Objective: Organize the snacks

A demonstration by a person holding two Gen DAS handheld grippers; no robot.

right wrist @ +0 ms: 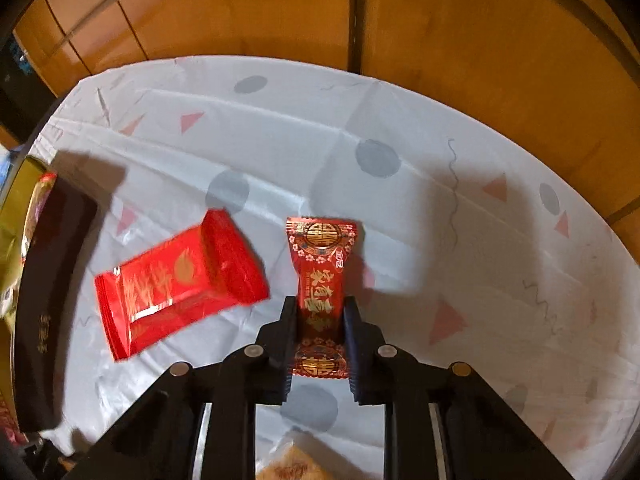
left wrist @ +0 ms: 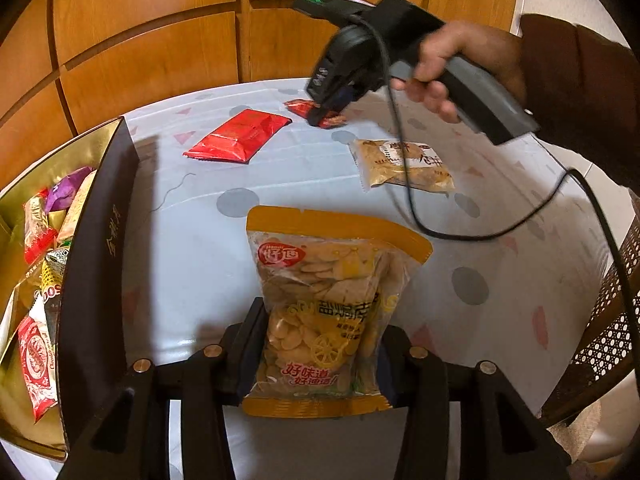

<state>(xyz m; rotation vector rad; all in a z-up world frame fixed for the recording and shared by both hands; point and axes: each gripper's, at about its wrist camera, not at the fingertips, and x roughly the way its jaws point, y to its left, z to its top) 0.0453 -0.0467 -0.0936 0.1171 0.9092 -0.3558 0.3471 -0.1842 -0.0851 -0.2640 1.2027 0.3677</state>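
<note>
Stood at the left edge of the cloth-covered surface [left wrist: 200, 248]: gold-lined box [left wrist: 100, 240], several wrapped snacks [left wrist: 38, 344] inside. Lay near it: flat red packet [right wrist: 176, 280]. Pinched between left gripper [left wrist: 320, 344] pads: yellow chip bag [left wrist: 332, 296]. Clamped tight in right gripper [right wrist: 320, 316]: small red candy [right wrist: 322, 280], resting on the cloth.

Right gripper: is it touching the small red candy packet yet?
Touching. The right wrist view shows the right gripper shut on the small red candy packet, both pads pressing its narrow middle.
</note>
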